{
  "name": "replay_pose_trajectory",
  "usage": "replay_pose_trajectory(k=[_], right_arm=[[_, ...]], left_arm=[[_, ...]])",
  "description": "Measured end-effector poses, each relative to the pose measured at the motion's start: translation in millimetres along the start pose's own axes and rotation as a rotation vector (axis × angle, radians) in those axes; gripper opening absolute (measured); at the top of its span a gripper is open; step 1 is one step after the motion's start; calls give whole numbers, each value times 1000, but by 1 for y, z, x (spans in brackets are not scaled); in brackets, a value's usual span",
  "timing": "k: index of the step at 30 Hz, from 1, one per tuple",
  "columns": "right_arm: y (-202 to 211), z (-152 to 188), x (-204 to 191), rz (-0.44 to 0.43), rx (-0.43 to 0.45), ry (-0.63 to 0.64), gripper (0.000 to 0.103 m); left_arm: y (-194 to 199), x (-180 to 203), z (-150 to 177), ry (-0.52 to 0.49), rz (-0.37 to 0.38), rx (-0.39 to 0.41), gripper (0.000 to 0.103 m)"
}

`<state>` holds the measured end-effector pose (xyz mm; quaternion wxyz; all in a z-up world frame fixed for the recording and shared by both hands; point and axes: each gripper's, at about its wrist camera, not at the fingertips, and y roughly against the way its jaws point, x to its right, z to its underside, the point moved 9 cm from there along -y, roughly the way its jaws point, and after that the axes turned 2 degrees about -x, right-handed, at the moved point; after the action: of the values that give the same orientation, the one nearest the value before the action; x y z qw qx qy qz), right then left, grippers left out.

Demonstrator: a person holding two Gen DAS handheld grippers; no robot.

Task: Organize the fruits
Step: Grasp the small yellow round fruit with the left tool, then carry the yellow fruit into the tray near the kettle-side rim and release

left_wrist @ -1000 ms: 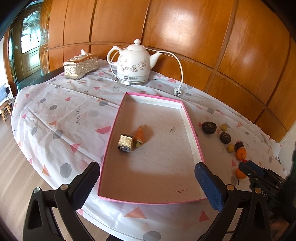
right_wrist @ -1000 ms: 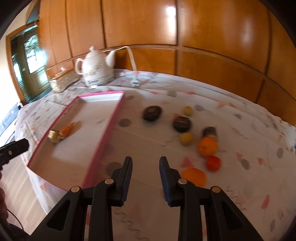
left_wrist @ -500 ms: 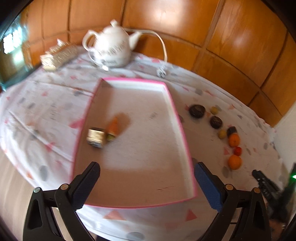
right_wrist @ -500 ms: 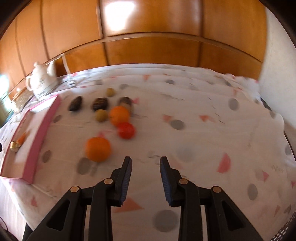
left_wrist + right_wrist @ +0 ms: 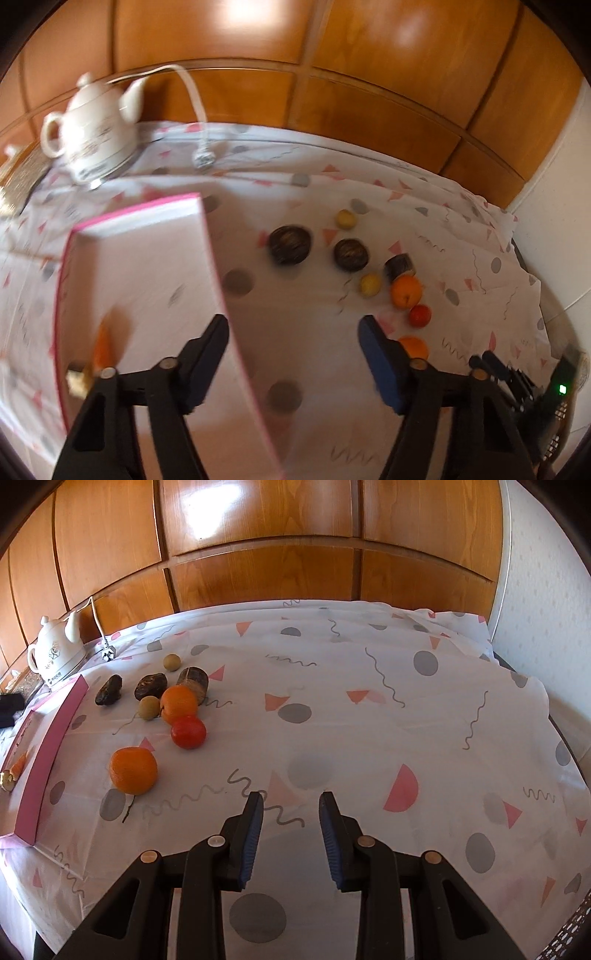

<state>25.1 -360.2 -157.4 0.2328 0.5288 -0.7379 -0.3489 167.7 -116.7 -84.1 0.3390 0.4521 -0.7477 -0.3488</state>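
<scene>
Hovering, left gripper (image 5: 293, 354): above the cloth just right of the tray's right wall, jaws partway apart and closing, nothing between the pads
Right gripper (image 5: 291, 834): over bare cloth right of the fruit, pads drawn near together with a narrow gap, pinching nothing
Tray (image 5: 212, 254): pink-rimmed, pale floor, at the left of the table (image 5: 369, 672); blurred in the left view
In the tray: a carrot piece (image 5: 101, 345) and a small gold-brown block (image 5: 75, 380) just beside it, near the tray's left wall
Fruit on the cloth: all right of the tray, in a loose cluster
Near orange (image 5: 133, 770): closest to the right gripper, apart from the rest
Red fruit (image 5: 188, 732): just behind it, touching or nearly touching a second orange (image 5: 178, 703)
Small yellow fruits: one (image 5: 149, 708) just left of the second orange, one (image 5: 172, 662) farther back
Dark fruits: two wrinkled ones (image 5: 109, 695) (image 5: 150, 686) nearest the tray, a brown cut piece (image 5: 192, 681) behind the second orange
Kettle (image 5: 96, 129): white, at the far left edge of the table, its cord (image 5: 192, 99) trailing to a plug (image 5: 204, 158) on the cloth
Wall (image 5: 258, 535): wood panels behind the table
Box (image 5: 20, 175): gold, left of the kettle, blurred
</scene>
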Motion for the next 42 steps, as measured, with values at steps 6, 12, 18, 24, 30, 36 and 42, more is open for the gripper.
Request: replay_pose_trajectory(k=[6, 12, 18, 24, 30, 36, 42], right_arm=[[-1, -1, 3, 0, 4, 13, 31], [-4, -2, 4, -10, 1, 23, 31], [-7, -3, 0, -33, -7, 41, 31], [-10, -2, -2, -54, -24, 42, 31], [-16, 2, -1, -56, -43, 39, 32], [-18, 2, 0, -54, -46, 27, 32], [-19, 2, 0, -46, -56, 17, 32]], left_arm=[[-42, 36, -39, -85, 23, -17, 40], [-93, 67, -70, -122, 43, -79, 40], [-140, 80, -92, -123, 33, -136, 41], [-179, 78, -97, -117, -12, -177, 24], [-155, 71, -94, -82, 58, -97, 25], [-92, 63, -60, -71, 96, -20, 25], [-33, 52, -3, -82, 90, 39, 25]])
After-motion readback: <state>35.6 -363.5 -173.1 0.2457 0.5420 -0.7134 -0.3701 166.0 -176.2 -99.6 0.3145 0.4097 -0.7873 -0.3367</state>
